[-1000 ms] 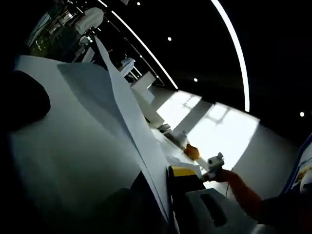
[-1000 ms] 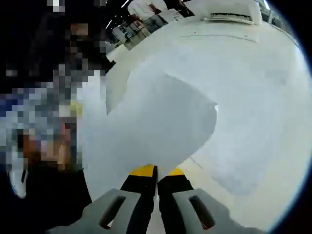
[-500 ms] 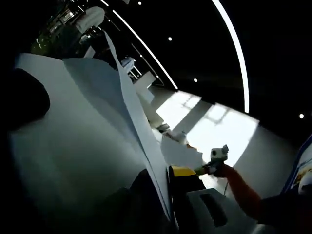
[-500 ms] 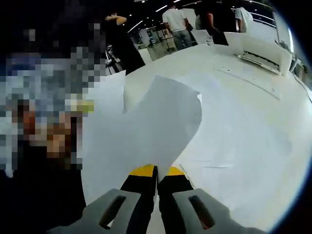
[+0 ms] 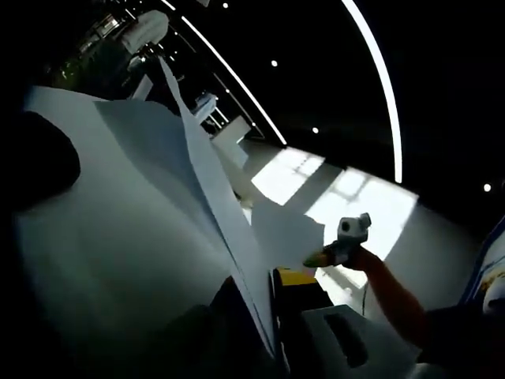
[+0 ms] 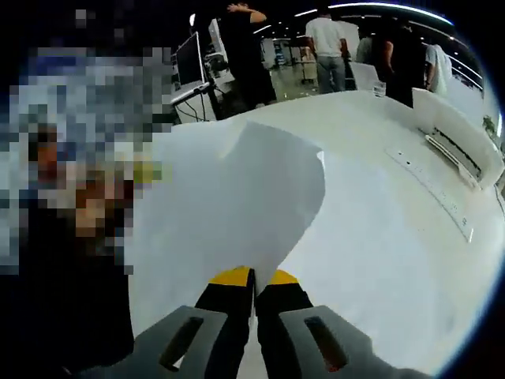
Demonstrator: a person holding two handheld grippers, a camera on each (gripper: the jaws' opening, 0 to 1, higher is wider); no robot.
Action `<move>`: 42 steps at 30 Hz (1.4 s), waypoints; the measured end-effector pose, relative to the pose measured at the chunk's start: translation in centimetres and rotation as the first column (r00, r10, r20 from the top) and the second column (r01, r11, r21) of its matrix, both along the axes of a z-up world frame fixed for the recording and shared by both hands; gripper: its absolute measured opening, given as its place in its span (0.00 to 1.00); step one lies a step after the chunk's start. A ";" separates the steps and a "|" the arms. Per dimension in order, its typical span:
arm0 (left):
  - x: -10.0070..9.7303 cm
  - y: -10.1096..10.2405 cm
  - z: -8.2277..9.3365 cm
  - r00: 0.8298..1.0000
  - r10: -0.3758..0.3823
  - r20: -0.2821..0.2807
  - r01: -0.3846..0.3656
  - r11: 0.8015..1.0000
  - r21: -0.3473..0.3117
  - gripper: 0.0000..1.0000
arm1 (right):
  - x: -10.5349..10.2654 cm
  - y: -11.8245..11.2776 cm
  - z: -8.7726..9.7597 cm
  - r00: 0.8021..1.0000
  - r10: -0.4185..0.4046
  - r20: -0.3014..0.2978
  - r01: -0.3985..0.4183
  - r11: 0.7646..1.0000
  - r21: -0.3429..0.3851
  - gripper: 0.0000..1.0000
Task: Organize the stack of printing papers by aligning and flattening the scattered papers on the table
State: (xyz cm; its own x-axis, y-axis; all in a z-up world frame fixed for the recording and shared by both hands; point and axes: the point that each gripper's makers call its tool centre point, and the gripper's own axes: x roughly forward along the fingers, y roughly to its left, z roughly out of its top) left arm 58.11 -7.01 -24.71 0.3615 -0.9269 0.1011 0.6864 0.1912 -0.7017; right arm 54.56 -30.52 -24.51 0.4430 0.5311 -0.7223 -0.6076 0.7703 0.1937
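In the left gripper view, several large white sheets [image 5: 134,229] rise edge-on from the bottom centre to the upper left. My left gripper [image 5: 268,296] is shut on their lower edge. My right gripper [image 5: 335,251] comes in from the right, lifted, with a single white sheet [image 5: 284,235] hanging from it. In the right gripper view, my right gripper [image 6: 252,276] is shut on the near edge of that curved sheet [image 6: 237,205], which stands up over the white table [image 6: 394,260]. More white paper [image 6: 170,158] shows behind it on the left.
A long white machine [image 6: 454,150] lies along the table's far right edge. Several people stand beyond the table's far side [image 6: 327,39]. A person's orange sleeve [image 5: 394,304] reaches in behind the right gripper. A monitor [image 6: 189,59] stands at the back left.
The right gripper has risen with its sheet, lifting it off the table. Its view now looks higher across the table. The left gripper still holds its sheets, almost unmoved.
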 end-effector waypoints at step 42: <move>-0.3 -0.2 0.3 0.999 -0.028 0.017 0.029 1.000 -0.010 0.18 | 4.7 13.2 0.2 0.959 0.276 0.068 -0.264 0.954 -0.143 0.00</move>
